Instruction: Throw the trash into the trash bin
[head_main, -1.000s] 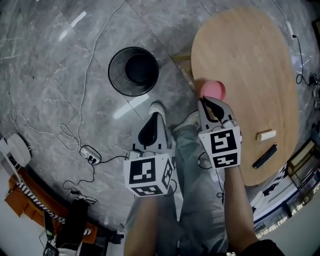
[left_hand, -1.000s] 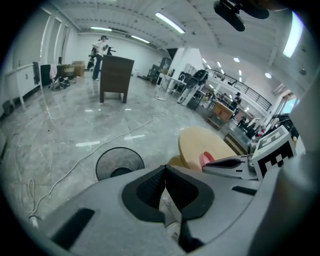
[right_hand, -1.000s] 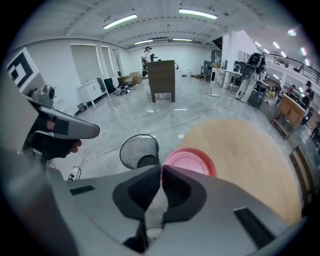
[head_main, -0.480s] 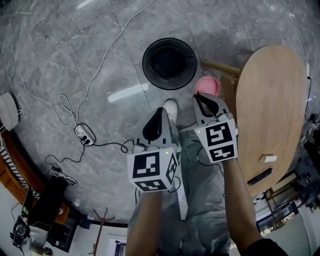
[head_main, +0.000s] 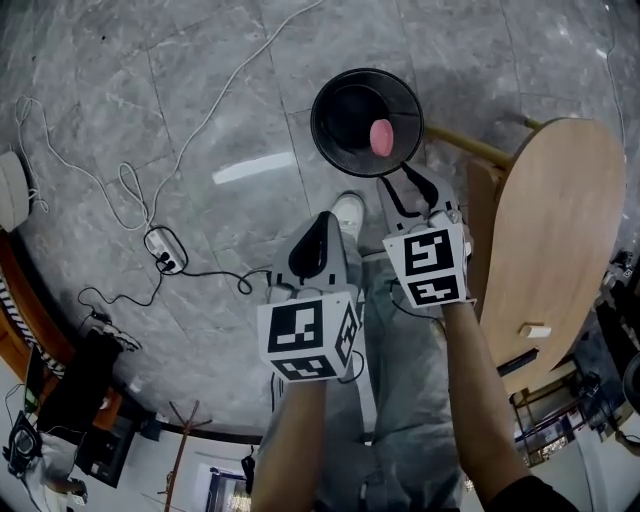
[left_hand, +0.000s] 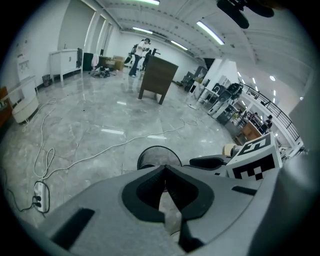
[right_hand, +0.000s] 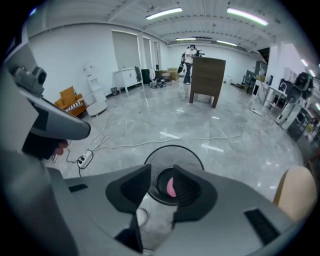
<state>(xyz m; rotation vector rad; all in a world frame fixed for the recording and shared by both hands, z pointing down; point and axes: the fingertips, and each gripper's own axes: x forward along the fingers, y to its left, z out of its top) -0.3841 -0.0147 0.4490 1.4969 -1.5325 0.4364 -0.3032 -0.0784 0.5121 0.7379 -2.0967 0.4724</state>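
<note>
Right gripper (head_main: 405, 185) opening, empty: pink trash (head_main: 381, 137) already in the trash bin (head_main: 330, 90), upper centre; left gripper (head_main: 318, 235) closed. Looks done.

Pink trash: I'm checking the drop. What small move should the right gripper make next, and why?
Probably draw the right gripper back toward the table: its jaws are opening with nothing between them, and the pink trash shows inside the bin.

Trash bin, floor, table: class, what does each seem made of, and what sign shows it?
Trash bin: probably black metal mesh; its wall looks see-through. Floor: polished grey stone or tile; veins, seams, glare streaks. Table: pale wood or wood-look laminate, matte; faint grain.
</note>
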